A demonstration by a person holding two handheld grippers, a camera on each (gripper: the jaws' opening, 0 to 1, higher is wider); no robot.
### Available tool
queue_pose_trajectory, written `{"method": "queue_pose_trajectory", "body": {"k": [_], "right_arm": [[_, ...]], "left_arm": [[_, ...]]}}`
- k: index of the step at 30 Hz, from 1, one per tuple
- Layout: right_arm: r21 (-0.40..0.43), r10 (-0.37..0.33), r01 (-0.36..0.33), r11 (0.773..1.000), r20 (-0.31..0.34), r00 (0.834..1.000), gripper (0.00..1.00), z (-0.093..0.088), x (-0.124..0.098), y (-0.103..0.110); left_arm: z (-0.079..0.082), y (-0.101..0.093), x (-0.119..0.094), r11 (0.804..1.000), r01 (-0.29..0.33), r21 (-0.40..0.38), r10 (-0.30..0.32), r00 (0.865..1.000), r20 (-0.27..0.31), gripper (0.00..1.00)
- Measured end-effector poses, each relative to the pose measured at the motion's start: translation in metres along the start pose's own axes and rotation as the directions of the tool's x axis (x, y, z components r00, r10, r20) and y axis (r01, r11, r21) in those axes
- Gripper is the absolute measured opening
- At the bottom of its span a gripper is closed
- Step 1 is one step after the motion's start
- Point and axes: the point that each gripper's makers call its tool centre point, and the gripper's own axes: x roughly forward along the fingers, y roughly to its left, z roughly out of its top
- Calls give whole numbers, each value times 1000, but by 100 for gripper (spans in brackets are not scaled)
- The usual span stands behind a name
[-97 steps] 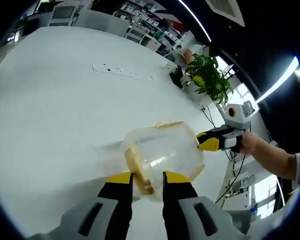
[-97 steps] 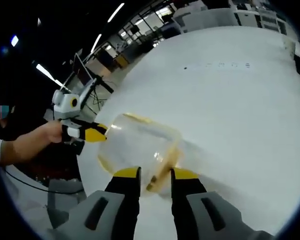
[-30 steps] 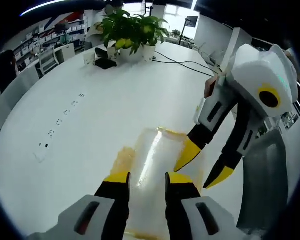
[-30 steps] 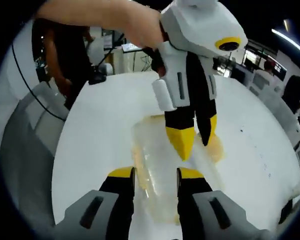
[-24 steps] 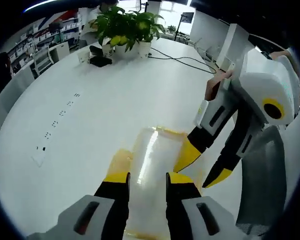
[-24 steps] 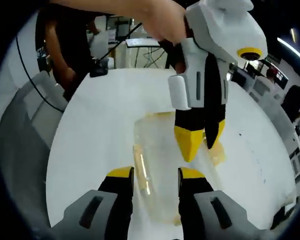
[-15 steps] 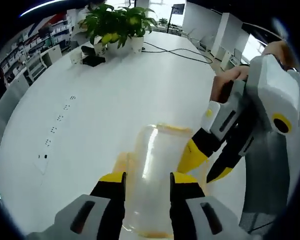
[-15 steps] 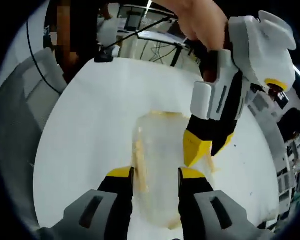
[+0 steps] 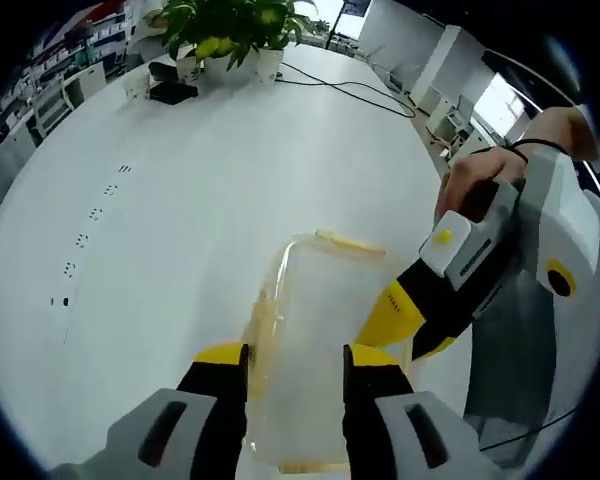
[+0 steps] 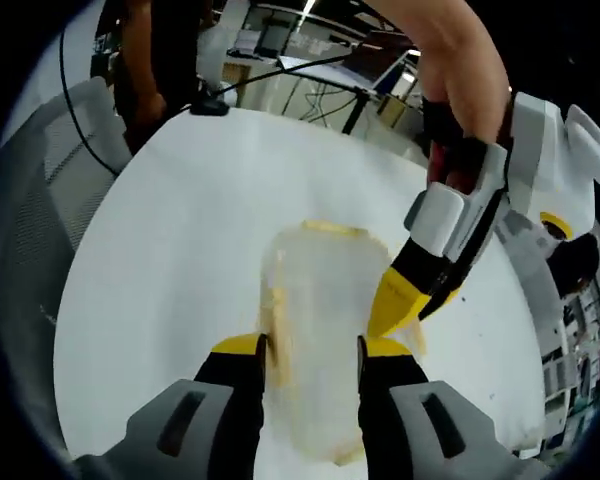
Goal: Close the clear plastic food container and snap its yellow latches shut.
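Note:
The clear plastic container [image 9: 315, 300] lies flat on the white table [image 9: 180, 200] with its lid on. Yellow latches show at its far edge [image 9: 350, 241] and its left side [image 9: 261, 322]. My left gripper [image 9: 295, 352] hovers over the near end of the lid, jaws apart. My right gripper [image 9: 410, 325], held by a hand [image 9: 475, 180], comes in from the right with its yellow tips at the container's right side. In the right gripper view the container [image 10: 315, 300] lies under my right gripper [image 10: 310, 345], also open, and the left gripper [image 10: 410, 298] touches its right edge.
A potted plant [image 9: 220, 25], a black device [image 9: 170, 92] and a cable [image 9: 350, 90] sit at the table's far end. Small sockets [image 9: 90, 215] dot the tabletop at left. A grey chair [image 10: 40, 200] and a standing person [image 10: 150, 60] are beyond the table edge.
The container, held up on its side 3.2 s ago, now lies flat. Over the last second both grippers shifted lower and closer over it, and each crossing gripper slid toward its right side.

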Motion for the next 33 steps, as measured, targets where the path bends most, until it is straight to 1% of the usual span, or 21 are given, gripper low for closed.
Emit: {"method": "queue_pose_trajectory", "body": {"k": [2, 6, 7, 10, 12, 13, 17, 20, 22, 23, 26, 28, 33], "right_arm": [[-3, -7, 7, 1000, -5, 1000, 33, 0, 1, 0], [-16, -23, 23, 1000, -12, 1000, 33, -1, 2, 0], [-17, -25, 25, 1000, -13, 1000, 33, -1, 2, 0], [-33, -39, 39, 999, -16, 999, 33, -2, 3, 0], [-61, -49, 47, 997, -22, 999, 33, -3, 4, 0], [-71, -48, 47, 996, -15, 999, 32, -2, 4, 1], [-63, -57, 55, 996, -23, 998, 32, -1, 4, 0], [-64, -60, 58, 996, -22, 998, 31, -1, 4, -1], [-62, -64, 63, 996, -21, 998, 31, -1, 4, -1], [-63, -68, 67, 996, -21, 997, 31, -1, 4, 0], [-70, -71, 70, 995, -22, 997, 30, -1, 4, 0], [-67, -72, 70, 995, -23, 997, 30, -2, 4, 0], [-66, -67, 66, 996, -24, 997, 30, -2, 5, 0]], "left_arm": [[0, -1, 3, 1000, 22, 3, -22, 999, -25, 35], [-1, 1, 5, 998, 59, 7, -58, 995, -76, 35], [1, 3, 6, 998, 58, 11, -57, 995, -79, 35], [0, 3, 5, 998, 62, 19, -60, 993, -97, 35], [-1, 1, 5, 998, 67, 8, -66, 993, -100, 34], [-1, 5, 5, 997, 72, 3, -72, 993, -97, 34], [-1, 4, 6, 997, 78, -21, -79, 993, -84, 34], [-2, 3, 6, 996, 80, -27, -82, 993, -85, 33], [-2, 3, 7, 996, 82, -25, -84, 992, -91, 33], [-4, -3, 6, 996, 83, -24, -85, 992, -93, 33], [-4, -4, 6, 996, 88, -29, -91, 992, -93, 33], [-6, -8, 6, 996, 91, -26, -93, 992, -91, 32], [-5, -8, 7, 995, 97, -34, -100, 991, -90, 32]]}}
